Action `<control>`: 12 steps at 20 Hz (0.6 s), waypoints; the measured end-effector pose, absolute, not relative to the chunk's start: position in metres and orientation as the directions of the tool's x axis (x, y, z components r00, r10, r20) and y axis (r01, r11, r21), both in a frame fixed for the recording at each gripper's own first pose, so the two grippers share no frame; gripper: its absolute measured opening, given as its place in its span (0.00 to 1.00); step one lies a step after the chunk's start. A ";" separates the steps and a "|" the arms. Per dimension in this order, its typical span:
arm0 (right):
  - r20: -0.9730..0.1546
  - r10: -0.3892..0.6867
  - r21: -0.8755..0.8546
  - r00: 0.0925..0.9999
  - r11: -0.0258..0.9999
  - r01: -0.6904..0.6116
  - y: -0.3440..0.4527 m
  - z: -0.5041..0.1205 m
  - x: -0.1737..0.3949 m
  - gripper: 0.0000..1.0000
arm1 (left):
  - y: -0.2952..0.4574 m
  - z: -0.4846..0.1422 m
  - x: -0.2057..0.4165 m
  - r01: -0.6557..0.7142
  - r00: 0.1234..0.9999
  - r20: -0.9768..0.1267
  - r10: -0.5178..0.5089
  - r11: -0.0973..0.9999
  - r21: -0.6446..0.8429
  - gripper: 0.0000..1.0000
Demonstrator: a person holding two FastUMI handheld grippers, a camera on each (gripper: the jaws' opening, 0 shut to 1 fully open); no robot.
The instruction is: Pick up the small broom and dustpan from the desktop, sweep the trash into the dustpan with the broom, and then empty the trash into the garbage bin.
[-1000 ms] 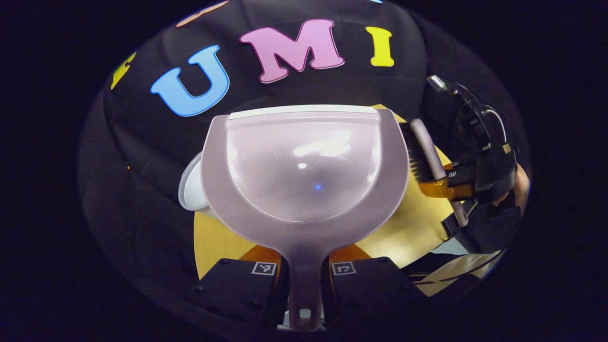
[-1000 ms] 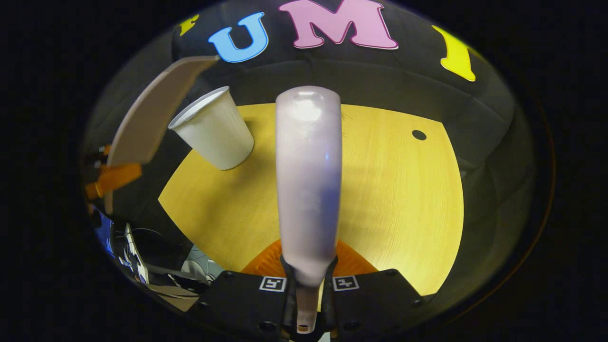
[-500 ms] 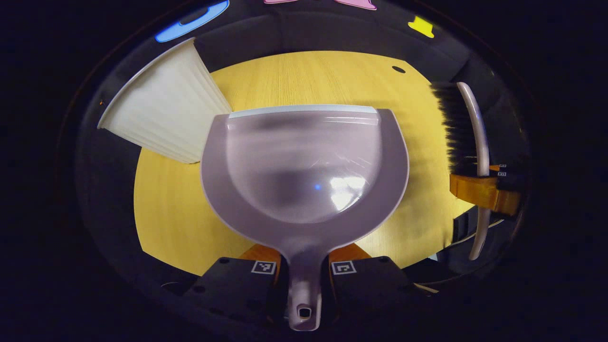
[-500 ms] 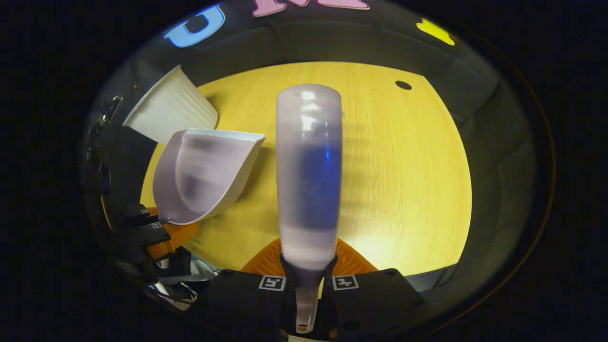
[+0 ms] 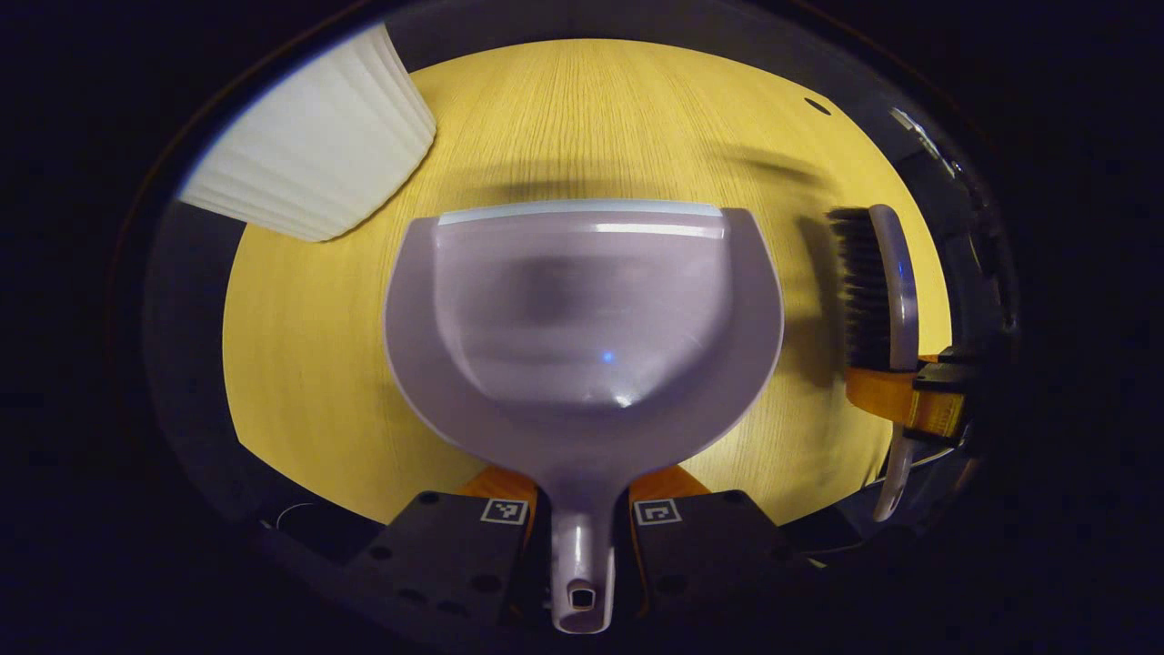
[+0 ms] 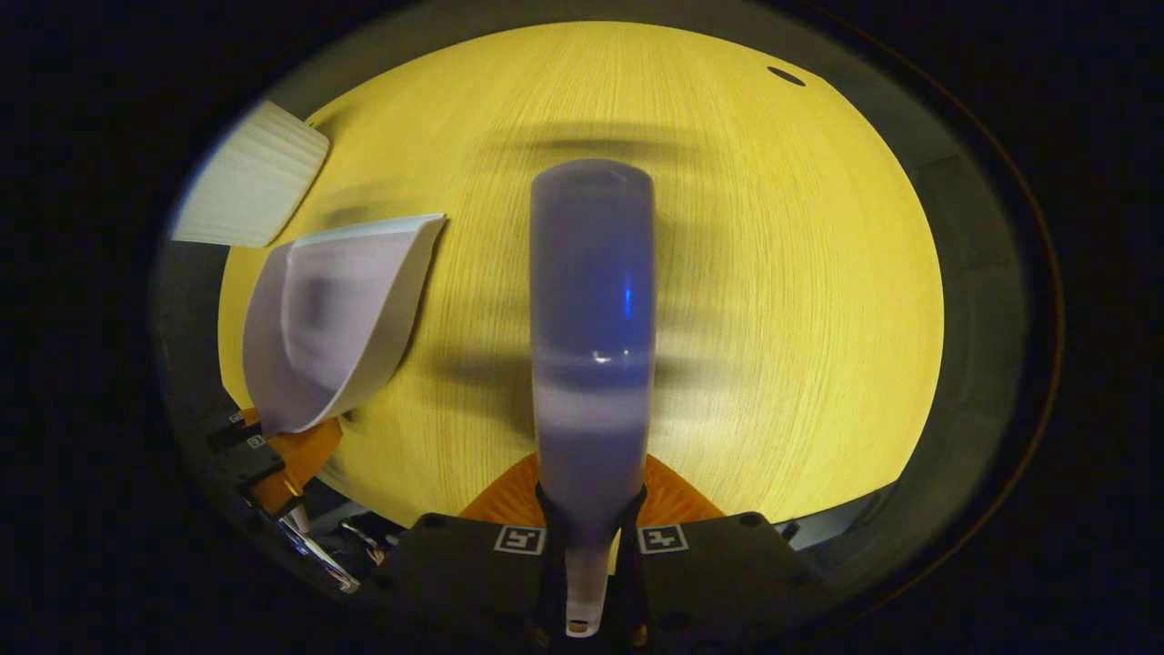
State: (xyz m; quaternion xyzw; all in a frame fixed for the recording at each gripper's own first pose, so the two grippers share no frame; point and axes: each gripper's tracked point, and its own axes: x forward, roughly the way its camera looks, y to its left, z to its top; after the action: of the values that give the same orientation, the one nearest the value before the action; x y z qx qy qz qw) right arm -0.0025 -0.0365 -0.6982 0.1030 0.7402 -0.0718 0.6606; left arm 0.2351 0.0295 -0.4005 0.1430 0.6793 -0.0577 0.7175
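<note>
Dustpan (image 5: 582,327) sits clamped by its handle in your left gripper (image 5: 582,532), broom (image 6: 591,318) in your right gripper (image 6: 591,555), both over the desktop (image 6: 773,273); lower them level, lip flat.

The dustpan (image 5: 582,318) looks like smooth plastic, pale lilac and half-glossy – small light spots shine in its bowl, and its front lip is a lighter strip. The broom (image 6: 591,318) has a back of the same smooth, slightly shiny plastic; in the left gripper view its bristles (image 5: 853,287) are dark, fine and matt. The bench (image 5: 637,118) is yellow wood, or a wood-look sheet, with thin straight grain lines and a soft, low sheen. The bin (image 5: 309,155) is white with close ribs on its wall – matt; whether plastic or paper I cannot tell.
</note>
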 end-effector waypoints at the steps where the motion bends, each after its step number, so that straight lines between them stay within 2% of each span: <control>1: -0.991 0.061 0.030 -0.118 0.968 0.250 -0.034 -0.699 -0.004 0.22 | 0.031 -0.402 0.235 0.280 0.067 -0.992 0.110 0.952 0.124 0.26; 7: -0.984 0.077 0.035 -0.160 0.967 0.253 -0.015 -0.703 -0.003 0.24 | 0.036 -0.405 0.235 0.306 0.034 -0.992 0.118 0.944 0.123 0.27; 8: -0.984 0.078 0.035 -0.160 0.966 0.258 -0.014 -0.703 -0.001 0.18 | 0.037 -0.405 0.235 0.303 0.027 -0.993 0.119 0.945 0.121 0.27; 9: -0.984 0.080 0.036 -0.161 0.965 0.261 -0.013 -0.703 0.004 0.27 | 0.037 -0.405 0.233 0.303 0.013 -0.992 0.122 0.946 0.120 0.27; 11: -0.981 0.086 0.037 -0.175 0.962 0.269 -0.014 -0.704 0.005 0.28 | 0.038 -0.404 0.229 0.299 -0.030 -0.991 0.134 0.947 0.119 0.28; 12: -0.980 0.089 0.038 -0.177 0.961 0.273 -0.015 -0.702 0.006 0.23 | 0.038 -0.404 0.229 0.299 -0.043 -0.989 0.139 0.947 0.119 0.28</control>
State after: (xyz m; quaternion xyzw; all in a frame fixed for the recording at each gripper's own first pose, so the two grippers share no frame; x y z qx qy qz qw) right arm 0.0062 -0.0148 -0.7015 0.1185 0.7638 -0.0730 0.6303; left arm 0.2288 0.0383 -0.4037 0.1520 0.7198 -0.0595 0.6747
